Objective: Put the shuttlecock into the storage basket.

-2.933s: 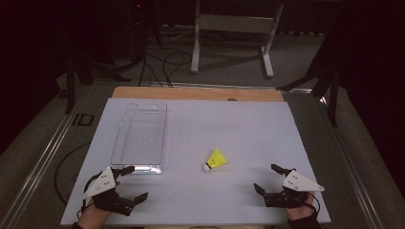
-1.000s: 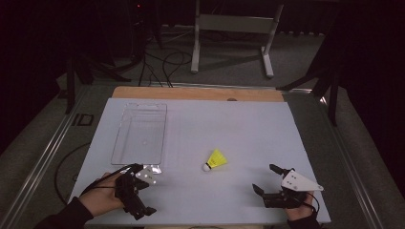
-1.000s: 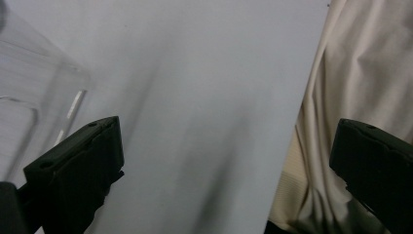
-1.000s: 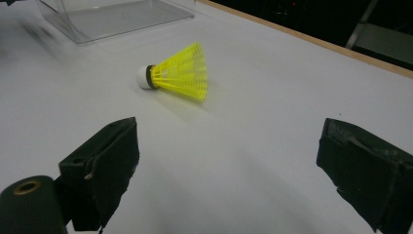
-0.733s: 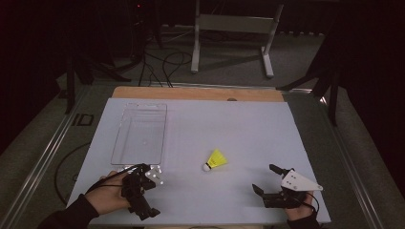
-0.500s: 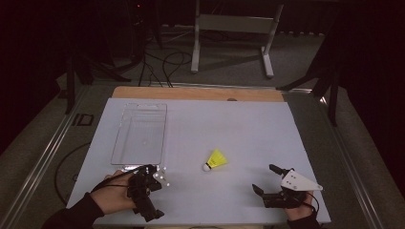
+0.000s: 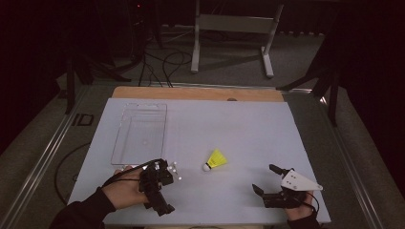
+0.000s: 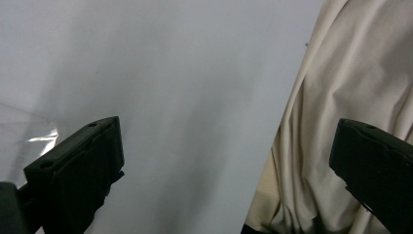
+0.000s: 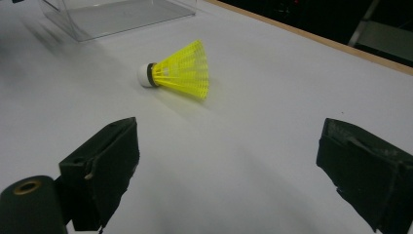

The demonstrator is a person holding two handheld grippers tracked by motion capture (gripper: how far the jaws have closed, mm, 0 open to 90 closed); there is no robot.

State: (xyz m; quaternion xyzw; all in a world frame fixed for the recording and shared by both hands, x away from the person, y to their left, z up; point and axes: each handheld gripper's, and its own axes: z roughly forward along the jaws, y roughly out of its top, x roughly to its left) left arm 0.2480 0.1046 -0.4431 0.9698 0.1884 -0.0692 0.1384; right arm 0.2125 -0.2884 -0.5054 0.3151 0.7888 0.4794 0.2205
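**Both grippers empty at near edge; shuttlecock lying loose mid-table**

As seen from the high view, the left gripper (image 7: 157, 188) sits at the near left of the white table surface (image 7: 229, 129), held in the person's left hand (image 7: 125, 190), turned so its jaws point toward the table's near edge. Its own view shows the two black jaws standing wide apart with nothing between them; beyond them lie the white surface and a cream-coloured cloth (image 8: 336, 97) past the table edge. A corner of clear plastic shows at that view's left margin.

At the near right, the right gripper (image 7: 267, 183), with its grey three-cornered plate, rests low over the surface. Its jaws are likewise wide apart and empty, facing across the table.

Farther in, between the two grippers and apart from both, lies the yellow plastic shuttlecock with a white cork tip (image 7: 216, 160). It rests on its side, tip toward the near left, skirt toward the far right.

Beyond the left gripper, a clear rectangular plastic tray (image 7: 138, 136) lies flat along the left half of the table. A strip of wooden board (image 7: 191, 93) edges the far side.
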